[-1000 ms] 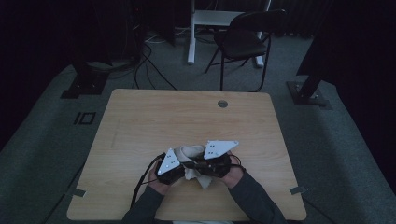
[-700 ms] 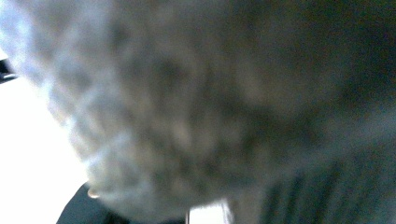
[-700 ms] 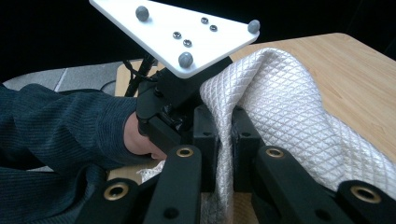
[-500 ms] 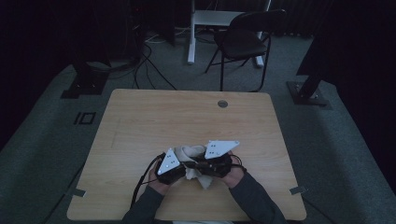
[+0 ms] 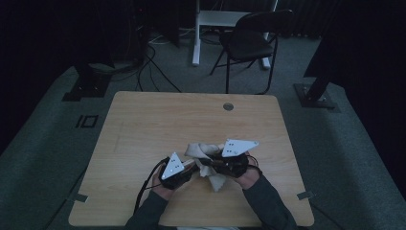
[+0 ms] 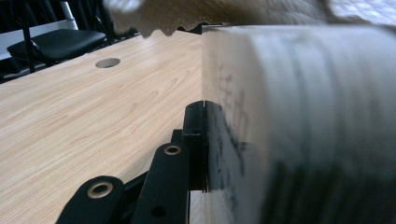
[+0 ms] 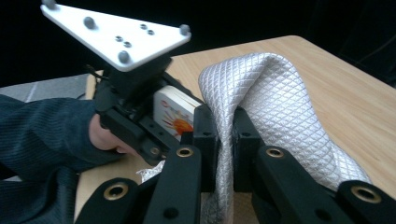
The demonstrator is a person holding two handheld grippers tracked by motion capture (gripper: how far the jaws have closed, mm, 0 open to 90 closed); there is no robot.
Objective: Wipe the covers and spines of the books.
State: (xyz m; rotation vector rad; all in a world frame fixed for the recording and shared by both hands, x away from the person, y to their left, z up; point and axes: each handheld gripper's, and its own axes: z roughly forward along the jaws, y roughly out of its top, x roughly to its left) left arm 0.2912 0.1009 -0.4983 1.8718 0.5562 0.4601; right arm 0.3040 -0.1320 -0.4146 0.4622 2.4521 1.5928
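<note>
Box (image 7: 173,114) with unreadable orange print

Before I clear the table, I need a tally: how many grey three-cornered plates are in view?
2. One tops the left claw, near the table's front edge at left; the other tops the right claw, just right of it. The crumpled cloth might hide smaller things.
</note>
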